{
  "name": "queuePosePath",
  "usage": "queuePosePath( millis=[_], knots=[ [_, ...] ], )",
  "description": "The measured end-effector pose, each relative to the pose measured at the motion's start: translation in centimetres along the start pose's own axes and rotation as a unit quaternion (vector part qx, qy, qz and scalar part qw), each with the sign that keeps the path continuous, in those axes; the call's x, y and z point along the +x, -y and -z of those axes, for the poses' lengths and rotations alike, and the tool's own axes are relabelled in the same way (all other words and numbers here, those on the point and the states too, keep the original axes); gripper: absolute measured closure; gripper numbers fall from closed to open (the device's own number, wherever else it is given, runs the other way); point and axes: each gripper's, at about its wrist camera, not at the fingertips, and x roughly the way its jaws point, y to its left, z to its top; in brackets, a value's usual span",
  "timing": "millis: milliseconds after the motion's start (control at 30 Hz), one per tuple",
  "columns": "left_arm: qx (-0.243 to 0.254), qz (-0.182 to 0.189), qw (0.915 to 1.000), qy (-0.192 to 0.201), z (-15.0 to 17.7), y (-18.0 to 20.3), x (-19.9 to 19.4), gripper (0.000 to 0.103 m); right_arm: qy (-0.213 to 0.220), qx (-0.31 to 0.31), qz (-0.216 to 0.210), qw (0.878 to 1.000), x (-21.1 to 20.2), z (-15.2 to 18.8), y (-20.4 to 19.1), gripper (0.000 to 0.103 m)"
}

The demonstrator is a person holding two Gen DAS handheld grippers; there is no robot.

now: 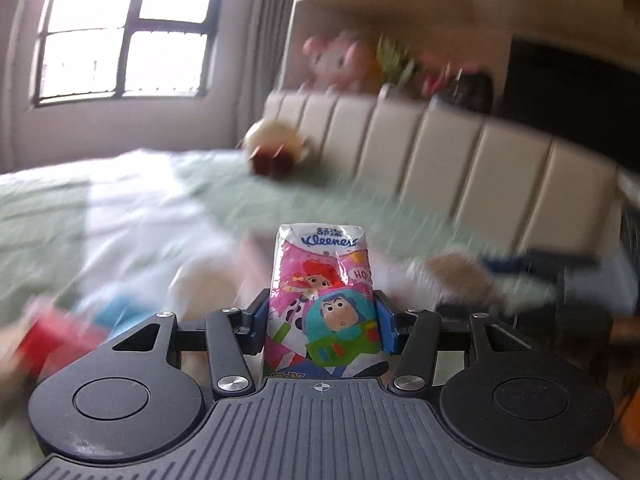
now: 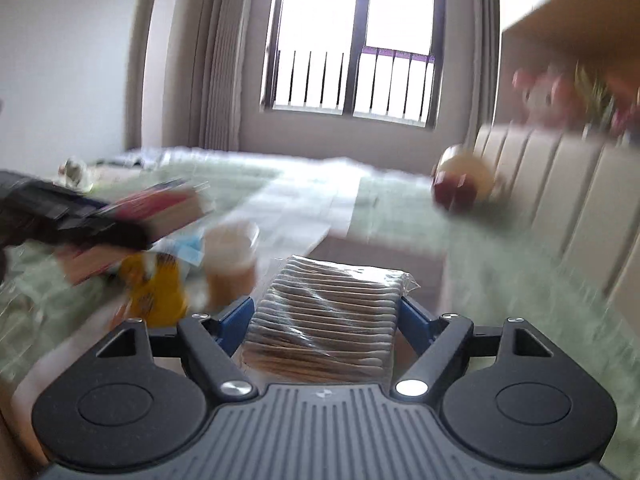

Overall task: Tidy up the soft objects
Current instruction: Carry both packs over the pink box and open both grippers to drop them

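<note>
The left gripper [image 1: 320, 320] has its two blue pads pressed against the sides of a tissue pack [image 1: 324, 300], a small upright packet printed with cartoon figures and a brand name across its top. The jaws stand fairly wide, closed only as far as the pack allows. The pack is lifted above the bed [image 1: 120, 208], which has a pale green cover and lies blurred behind it.

The right gripper [image 2: 326, 316] grips a clear bag of cotton swabs [image 2: 328, 312] flat between its pads, jaws also fairly wide around the bag's width. The bag is held off the bed, its crinkled far end sticking out past the fingers.

On the bed, far to the right by the padded headboard [image 1: 440, 152], sits a round plush toy [image 1: 276, 152]. To the near left in the right view lie a yellow packet [image 2: 156, 288] and a tan cup [image 2: 232, 260], both blurred.
</note>
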Motion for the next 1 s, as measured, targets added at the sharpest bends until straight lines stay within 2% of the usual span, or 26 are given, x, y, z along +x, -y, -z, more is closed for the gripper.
queuePosePath(
  millis=[133, 200, 267, 300, 367, 433, 467, 533, 600, 700, 767, 867, 1000],
  knots=[
    [-0.024, 0.042, 0.9985, 0.027, -7.4, -0.6, 7.0, 0.045, 0.024, -0.002, 0.026, 0.999, 4.3, -2.9, 2.7, 0.024],
    [-0.055, 0.084, 0.9950, 0.004, -10.3, -1.2, 11.4, 0.043, 0.029, 0.005, 0.029, 0.999, 7.0, -3.5, 4.1, 0.022],
    [-0.088, 0.116, 0.9885, -0.040, -11.7, -2.3, 16.8, 0.042, 0.014, 0.011, 0.038, 0.999, 10.1, -3.3, 5.3, 0.018],
    [-0.107, 0.114, 0.9864, -0.051, -11.8, -2.9, 19.2, 0.043, -0.003, 0.016, 0.045, 0.999, 11.7, -2.7, 5.7, 0.018],
    [-0.138, 0.072, 0.9829, -0.098, -10.7, -3.9, 24.1, 0.047, -0.040, 0.025, 0.063, 0.997, 14.0, -1.2, 6.1, 0.018],
    [-0.130, 0.024, 0.9798, -0.150, -8.9, -4.5, 27.9, 0.047, -0.060, 0.037, 0.062, 0.996, 14.3, 0.7, 6.2, 0.018],
    [-0.124, 0.013, 0.9796, -0.158, -7.8, -4.8, 28.7, 0.047, -0.061, 0.042, 0.051, 0.996, 13.9, 1.4, 6.2, 0.018],
    [-0.123, 0.015, 0.9801, -0.155, -6.3, -5.5, 28.5, 0.047, -0.068, 0.047, 0.037, 0.996, 13.1, 2.8, 5.9, 0.018],
    [-0.116, 0.010, 0.9834, -0.139, -5.2, -5.7, 26.4, 0.047, -0.078, 0.054, 0.034, 0.995, 12.3, 3.9, 5.3, 0.018],
    [-0.075, -0.001, 0.9933, -0.088, -3.5, -5.4, 20.5, 0.047, -0.080, 0.082, 0.022, 0.993, 11.2, 4.8, 4.1, 0.018],
    [-0.056, -0.024, 0.9965, -0.056, -1.1, -5.6, 15.4, 0.047, -0.080, 0.104, 0.006, 0.991, 10.3, 5.0, 3.0, 0.018],
    [-0.046, -0.048, 0.9967, -0.047, 3.1, -6.3, 9.2, 0.047, -0.088, 0.107, -0.022, 0.990, 9.5, 5.1, 0.1, 0.018],
    [-0.052, -0.125, 0.9895, -0.052, 7.8, -8.4, 3.7, 0.047, -0.113, 0.070, -0.057, 0.989, 9.5, 5.9, -5.1, 0.018]
  ],
)
